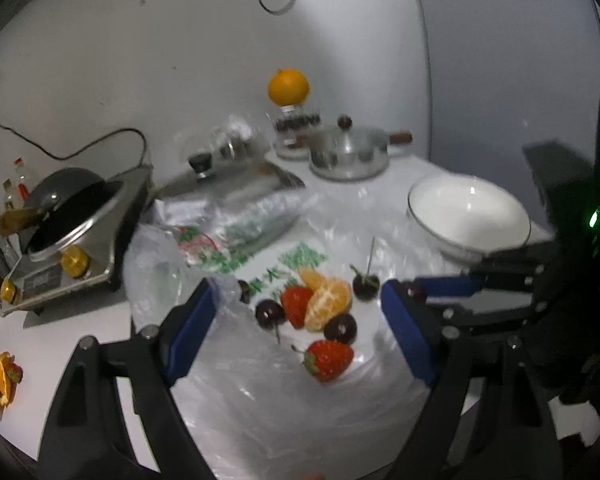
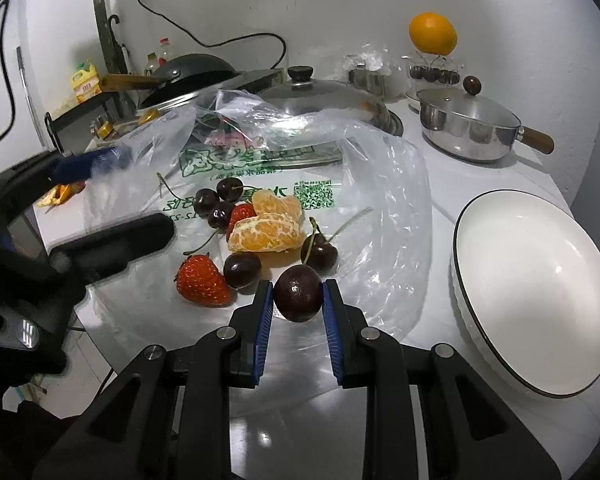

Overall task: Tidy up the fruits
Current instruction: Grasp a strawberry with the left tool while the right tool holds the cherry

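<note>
A dark cherry [image 2: 299,293] is pinched between the blue pads of the right gripper [image 2: 298,300]. Just beyond those jaws – on the clear plastic bag [image 2: 388,184] – the remaining cherries, strawberries and orange segments [image 2: 268,232] are clustered. The left gripper [image 1: 300,320] is held with jaws spread wide, nothing between them, above the same fruit; a white bowl [image 2: 532,300] is seen to the right of the right jaws

left tool [image 1: 300,320]: jaws apart, gripping nothing | right tool [image 2: 298,300]: jaws clamped, angled down
</note>
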The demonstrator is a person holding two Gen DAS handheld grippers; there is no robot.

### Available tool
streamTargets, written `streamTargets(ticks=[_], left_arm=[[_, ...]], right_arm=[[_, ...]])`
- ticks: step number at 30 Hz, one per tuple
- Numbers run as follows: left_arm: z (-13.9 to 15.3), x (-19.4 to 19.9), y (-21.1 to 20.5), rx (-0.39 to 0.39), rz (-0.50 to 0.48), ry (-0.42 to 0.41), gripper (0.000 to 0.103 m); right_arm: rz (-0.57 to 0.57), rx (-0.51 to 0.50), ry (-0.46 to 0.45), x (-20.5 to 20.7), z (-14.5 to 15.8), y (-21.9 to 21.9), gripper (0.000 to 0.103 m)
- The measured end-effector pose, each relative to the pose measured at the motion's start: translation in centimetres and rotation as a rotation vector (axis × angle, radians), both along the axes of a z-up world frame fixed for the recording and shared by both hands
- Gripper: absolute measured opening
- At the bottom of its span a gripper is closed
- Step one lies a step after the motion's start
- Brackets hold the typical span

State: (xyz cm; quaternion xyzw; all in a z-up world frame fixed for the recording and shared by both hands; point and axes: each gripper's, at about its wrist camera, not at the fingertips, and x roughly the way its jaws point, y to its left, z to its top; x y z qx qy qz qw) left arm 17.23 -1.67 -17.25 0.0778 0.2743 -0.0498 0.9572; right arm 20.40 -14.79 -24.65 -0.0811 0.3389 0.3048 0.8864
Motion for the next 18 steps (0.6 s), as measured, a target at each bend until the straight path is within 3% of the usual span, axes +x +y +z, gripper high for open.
streamTargets(ticks=[6,13,18], left_arm=[[0.8,-0.5,1.6,-0.021,0.089,-0.012,0.085],[2.8,-2.1,2.0,-0.047,0.109,-0.118,0.085],[3.1,-2.1,1.8,-0.072,0.065,-0.122,0.085]], right_arm=[[0.010,0.005,-0.013,-0.7,0.3,0.1,0.027],[0.008,0.018,-0.022,-1.0,0.9,0.0,0.027],[0.003,0.016,-0.017,-1.1,0.9,-0.1,0.027]])
